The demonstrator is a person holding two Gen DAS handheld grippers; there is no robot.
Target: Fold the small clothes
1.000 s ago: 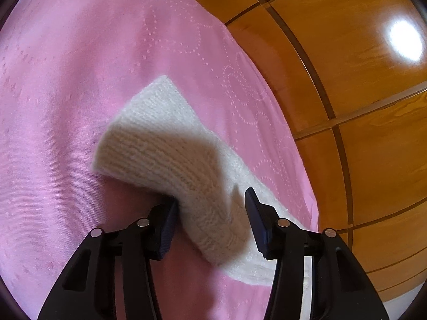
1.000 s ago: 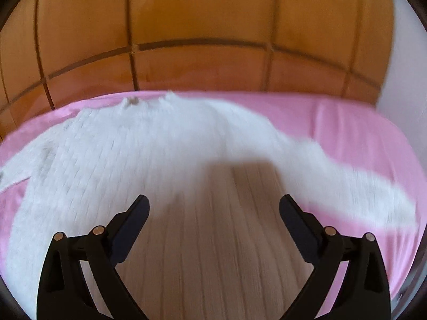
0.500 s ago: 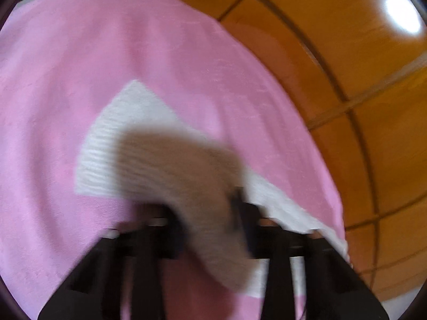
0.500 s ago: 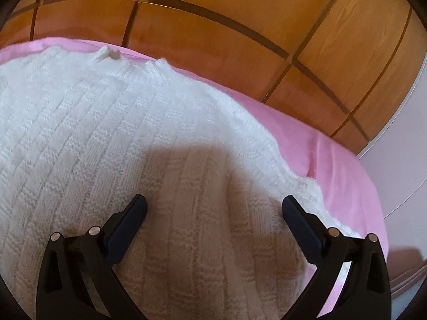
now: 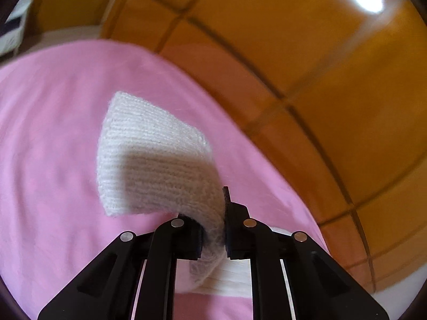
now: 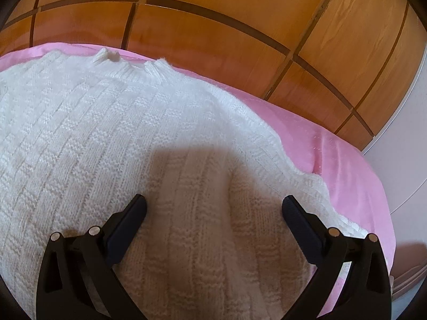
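Note:
A white knitted sweater (image 6: pixel 112 146) lies spread on a pink cloth (image 6: pixel 341 160), its collar at the far edge. My right gripper (image 6: pixel 213 208) is open and hovers just over the sweater's body, jaws wide apart and empty. In the left wrist view my left gripper (image 5: pixel 213 229) is shut on the sweater's sleeve (image 5: pixel 154 160). The sleeve is lifted off the pink cloth (image 5: pixel 48 133), with its cuff end sticking up and away from me.
A wooden panelled headboard or wall (image 6: pixel 240 21) (image 5: pixel 320 80) runs along the far edge of the pink surface. A pale wall (image 6: pixel 405 146) stands at the right.
My left gripper closed on the sleeve and lifted it off the cloth. My right gripper moved in over the sweater's body and stayed open.

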